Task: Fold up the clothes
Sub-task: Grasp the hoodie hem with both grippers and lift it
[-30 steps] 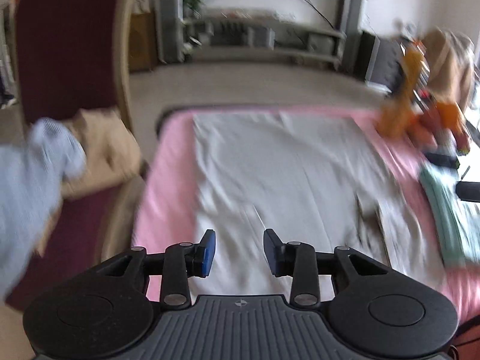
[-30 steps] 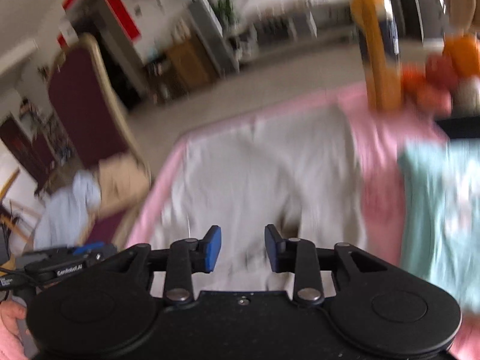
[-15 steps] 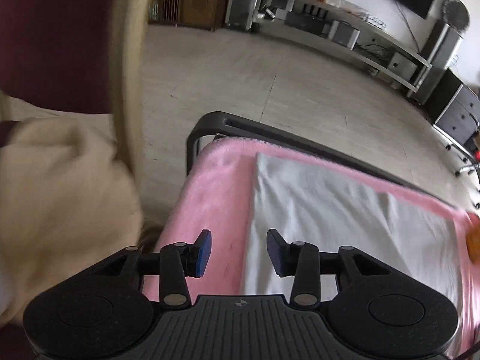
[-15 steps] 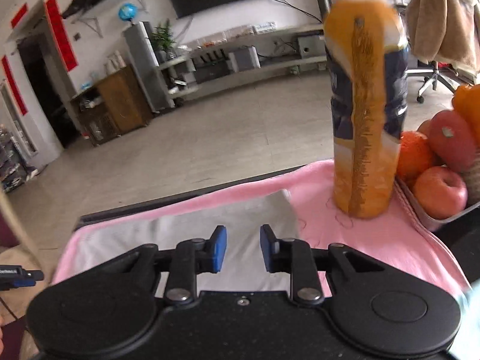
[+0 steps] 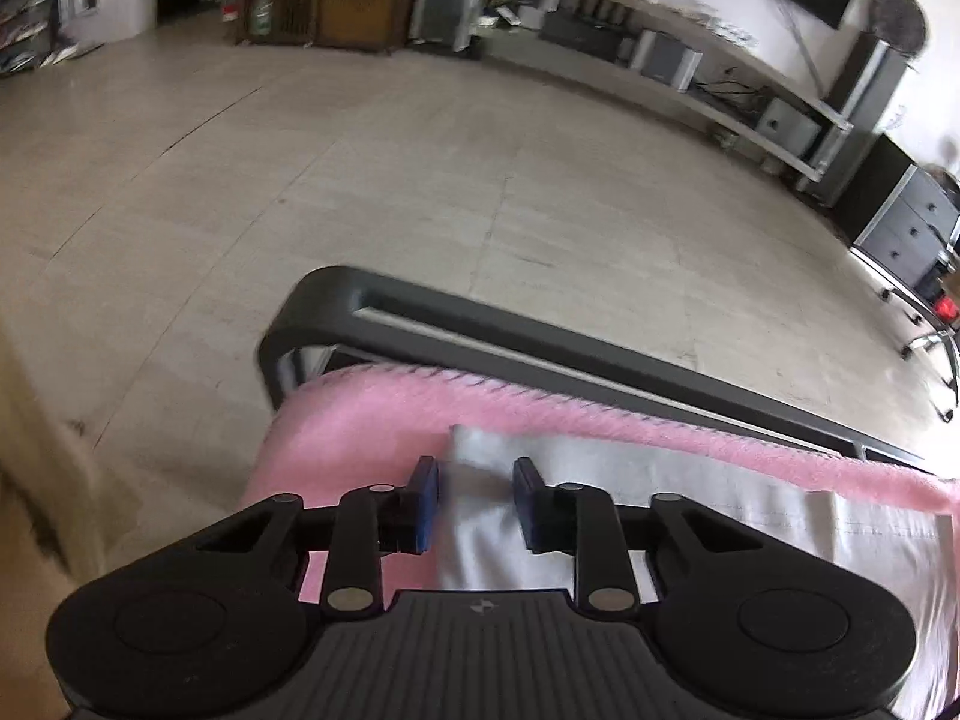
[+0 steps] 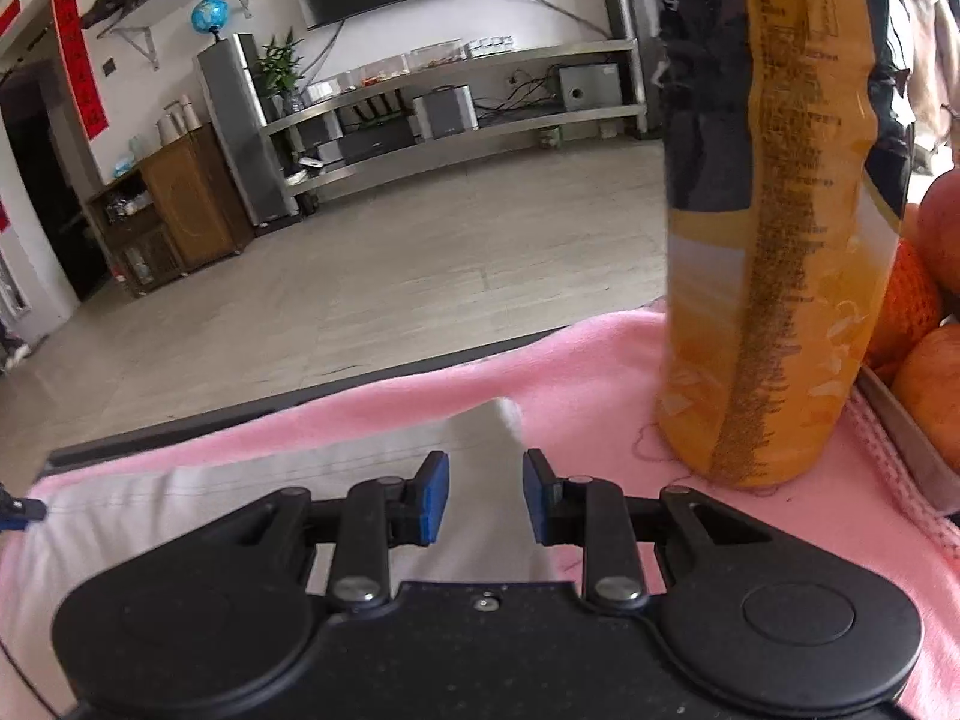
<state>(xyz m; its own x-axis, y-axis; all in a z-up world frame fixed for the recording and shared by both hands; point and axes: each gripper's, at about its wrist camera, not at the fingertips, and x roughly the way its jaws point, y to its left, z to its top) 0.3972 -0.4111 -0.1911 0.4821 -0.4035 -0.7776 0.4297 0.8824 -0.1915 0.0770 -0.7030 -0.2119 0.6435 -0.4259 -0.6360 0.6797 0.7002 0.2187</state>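
- Grey garment point(image 5: 690, 498) lies flat on the pink blanket point(image 5: 360, 420), its far edge just short of the blanket's far fringe; beyond that, the table's dark frame point(image 5: 480, 336).
- Left gripper point(image 5: 474, 498) is at the garment's far-left corner. Jaws narrow and closing, cloth between the blue pads point(image 5: 425, 501); I see no pinch yet, gap on both sides.
- Right gripper point(image 6: 485, 501) is at the garment's point(image 6: 300, 480) far-right corner. Jaws narrow, corner tip poking up between the pads point(image 6: 433, 501), which are not visibly pressing it.
- Step, as I read it: grabbing both far corners to start a fold toward the near side.
- Next move needs both pads to bite cloth only, not blanket, then an even lift and pull back.
- Watch item: orange drink bottle point(image 6: 780, 210) stands just right of the garment's right corner, fruit tray point(image 6: 900, 438) beyond it. Right hand must stay off the bottle.
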